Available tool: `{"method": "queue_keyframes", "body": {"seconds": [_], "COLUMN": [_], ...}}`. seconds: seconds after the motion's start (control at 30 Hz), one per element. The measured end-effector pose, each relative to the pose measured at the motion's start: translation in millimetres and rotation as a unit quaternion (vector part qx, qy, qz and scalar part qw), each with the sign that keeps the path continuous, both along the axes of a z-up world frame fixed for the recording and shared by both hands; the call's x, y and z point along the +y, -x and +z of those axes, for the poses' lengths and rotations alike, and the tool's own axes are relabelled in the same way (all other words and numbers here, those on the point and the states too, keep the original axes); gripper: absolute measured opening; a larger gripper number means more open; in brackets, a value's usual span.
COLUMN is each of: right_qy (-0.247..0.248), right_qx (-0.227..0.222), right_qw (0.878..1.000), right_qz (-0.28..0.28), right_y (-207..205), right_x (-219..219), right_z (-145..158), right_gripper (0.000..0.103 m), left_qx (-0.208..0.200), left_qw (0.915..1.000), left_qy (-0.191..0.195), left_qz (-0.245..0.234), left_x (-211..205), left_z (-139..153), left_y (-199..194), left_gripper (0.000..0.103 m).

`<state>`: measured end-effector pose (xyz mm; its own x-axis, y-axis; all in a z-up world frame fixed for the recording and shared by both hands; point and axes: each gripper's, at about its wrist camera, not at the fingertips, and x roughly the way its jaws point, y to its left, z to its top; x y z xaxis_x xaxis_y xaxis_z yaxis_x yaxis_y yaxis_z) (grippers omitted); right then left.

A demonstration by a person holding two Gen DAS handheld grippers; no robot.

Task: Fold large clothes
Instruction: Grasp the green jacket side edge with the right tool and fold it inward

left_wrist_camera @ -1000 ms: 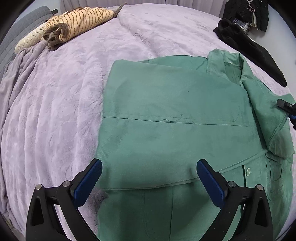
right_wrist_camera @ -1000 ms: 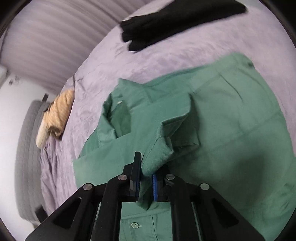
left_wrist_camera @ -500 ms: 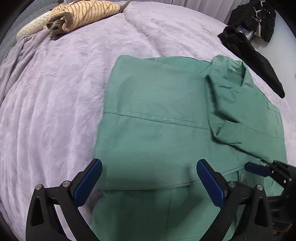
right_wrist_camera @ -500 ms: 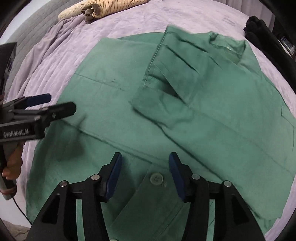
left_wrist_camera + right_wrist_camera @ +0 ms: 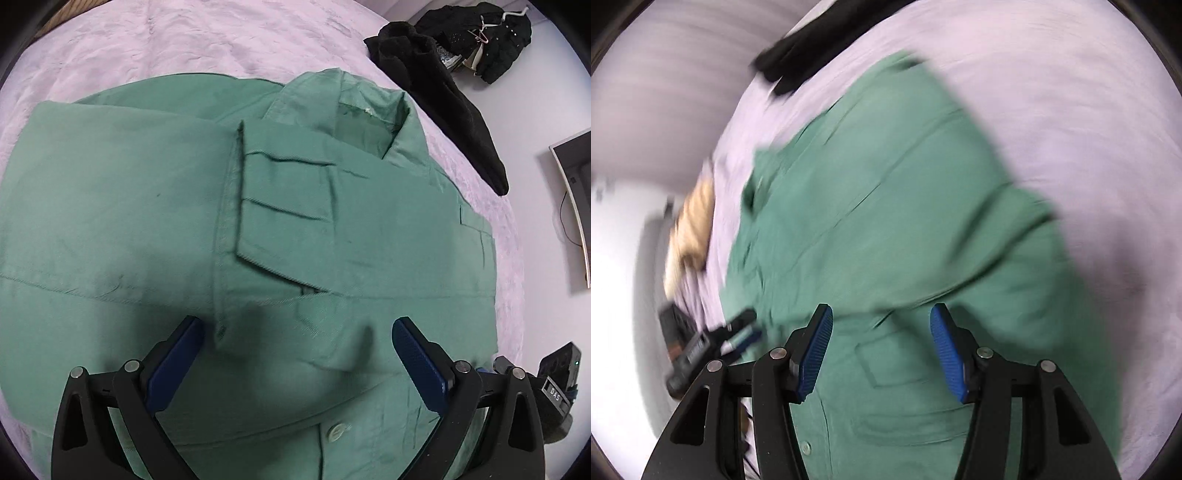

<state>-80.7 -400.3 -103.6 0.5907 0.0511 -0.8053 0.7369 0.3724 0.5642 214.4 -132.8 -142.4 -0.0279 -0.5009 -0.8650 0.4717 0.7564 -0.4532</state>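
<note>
Sleeve's folded in, both grippers free now

Green shirt lies flat on the bed, sleeve now lying across it just ahead of the left gripper, jaws wide. Right gripper let that sleeve go a second ago and hovers half-open, empty. Bottom fold probably next.

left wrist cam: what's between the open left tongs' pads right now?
Only the green shirt: a raised fold and the folded sleeve's cuff edge sit between the open left tongs. Nothing is gripped. The left wrist view shows it.
</note>
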Motion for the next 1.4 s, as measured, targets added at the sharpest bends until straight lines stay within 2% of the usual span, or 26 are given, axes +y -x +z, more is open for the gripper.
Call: {"method": "queue_keyframes", "body": {"seconds": [0.03, 0.07, 0.1, 0.13, 0.23, 0.27, 0.3, 0.37, 0.47, 0.53, 0.6, 0.63, 0.7, 0.73, 0.8, 0.87, 0.93, 1.0, 1.03, 1.13, 1.27, 1.33, 1.37, 1.4], "right_qy": [-0.009, -0.02, -0.028, -0.038, -0.076, -0.088, -0.091, -0.067, -0.029, -0.038, -0.047, -0.046, -0.048, -0.051, -0.081, -0.109, -0.073, -0.024, -0.007, -0.001, -0.021, -0.029, -0.02, 0.012], "right_qx": [-0.011, -0.024, -0.034, -0.046, -0.07, -0.072, -0.07, -0.069, -0.019, -0.003, -0.006, -0.008, -0.006, -0.004, -0.015, -0.075, -0.087, -0.081, -0.076, -0.064, -0.04, -0.026, -0.022, -0.014], "right_qw": [1.0, 0.998, 0.996, 0.993, 0.985, 0.982, 0.982, 0.986, 0.993, 0.993, 0.993, 0.994, 0.995, 0.995, 0.995, 0.991, 0.993, 0.996, 0.997, 0.998, 0.999, 0.999, 1.0, 1.0], "right_qz": [-0.026, -0.056, -0.078, -0.1, -0.14, -0.149, -0.15, -0.139, -0.111, -0.108, -0.105, -0.103, -0.091, -0.083, -0.058, -0.025, 0.002, 0.007, 0.001, -0.003, -0.016, -0.005, 0.006, 0.015], "right_y": [12, 24, 33, 41, 53, 54, 53, 54, 63, 67, 69, 70, 69, 69, 68, 62, 55, 42, 33, -2, -39, -53, -59, -62], "right_x": [-10, -20, -27, -33, -49, -53, -52, -51, -50, -53, -56, -57, -56, -55, -52, -44, -45, -58, -68, -103, -138, -145, -144, -140], "right_z": [0, -2, -5, -9, -19, -22, -23, -14, -11, -26, -37, -38, -35, -32, -26, -11, 11, 27, 30, 19, -11, -19, -17, -9], "right_gripper": [0.059, 0.059, 0.059, 0.059, 0.056, 0.014, 0.002, 0.002, 0.002, 0.002, 0.002, 0.002, 0.002, 0.004, 0.01, 0.01, 0.018, 0.056, 0.058, 0.057, 0.056, 0.012, 0.003, 0.003], "left_qx": [0.0, -0.008, -0.019, -0.01, -0.003, -0.013, -0.02, -0.026, -0.025, -0.04, -0.043, -0.047, -0.082, -0.097, -0.105, -0.115, -0.132, -0.14, -0.143, -0.152, -0.156, -0.167, -0.173, -0.179], "left_qw": [1.0, 0.9998, 0.9992, 0.9995, 0.9998, 0.9998, 0.9997, 0.9997, 0.9993, 0.9985, 0.9983, 0.9979, 0.9936, 0.9912, 0.9906, 0.9892, 0.9869, 0.9858, 0.9856, 0.984, 0.9833, 0.9802, 0.9783, 0.976], "left_qy": [-0.002, -0.017, -0.034, -0.027, 0.001, 0.004, 0.005, 0.002, -0.025, -0.034, -0.035, -0.042, -0.078, -0.09, -0.089, -0.09, -0.092, -0.092, -0.091, -0.093, -0.093, -0.105, -0.113, -0.123], "left_qz": [0.002, 0.006, 0.008, 0.008, 0.02, 0.017, 0.012, 0.0, -0.014, -0.018, -0.016, -0.015, -0.006, -0.002, 0.001, -0.003, -0.009, -0.007, -0.005, -0.004, -0.009, -0.014, -0.017, -0.018], "left_x": [-5, -9, -10, -7, 10, 14, 18, 20, 14, 11, 14, 16, 19, 23, 31, 32, 26, 11, 3, -15, -32, -40, -44, -47], "left_z": [0, -1, -1, -2, 7, 13, 16, 18, 4, -3, -1, 2, 10, 14, 25, 34, 40, 43, 42, 38, 31, 25, 21, 15], "left_y": [-1, -3, -4, -6, -8, -5, -2, 4, 12, 17, 17, 16, 13, 11, 5, -1, -8, -14, -17, -22, -17, -15, -15, -16], "left_gripper": [0.078, 0.051, 0.034, 0.029, 0.029, 0.029, 0.029, 0.029, 0.029, 0.029, 0.031, 0.035, 0.053, 0.068, 0.068, 0.068, 0.068, 0.068, 0.068, 0.068, 0.068, 0.068, 0.068, 0.068]}}
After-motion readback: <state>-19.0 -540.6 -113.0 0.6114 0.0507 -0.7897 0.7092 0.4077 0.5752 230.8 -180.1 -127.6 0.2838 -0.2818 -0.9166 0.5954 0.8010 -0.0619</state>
